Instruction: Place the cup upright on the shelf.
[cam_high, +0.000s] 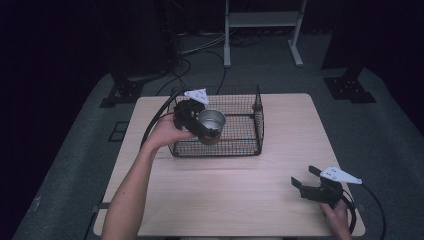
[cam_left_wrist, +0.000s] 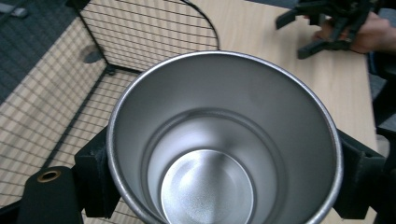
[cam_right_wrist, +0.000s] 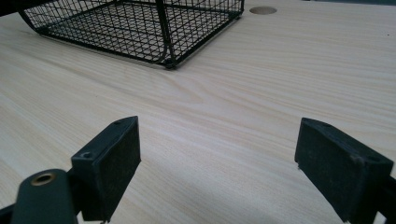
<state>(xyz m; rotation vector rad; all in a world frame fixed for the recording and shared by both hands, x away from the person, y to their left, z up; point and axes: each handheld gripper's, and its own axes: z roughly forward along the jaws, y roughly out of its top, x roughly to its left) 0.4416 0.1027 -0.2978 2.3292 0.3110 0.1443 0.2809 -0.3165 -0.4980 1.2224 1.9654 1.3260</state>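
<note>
Steel cup (cam_left_wrist: 224, 140) sits clamped inside left claw (cam_high: 202, 127), over wire basket (cam_high: 245, 145)

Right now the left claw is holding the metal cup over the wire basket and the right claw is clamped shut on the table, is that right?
Not quite. The left claw does hold the metal cup over the wire basket, but the right claw is open, not shut: the right gripper view shows its jaws wide apart with bare table between them.
</note>
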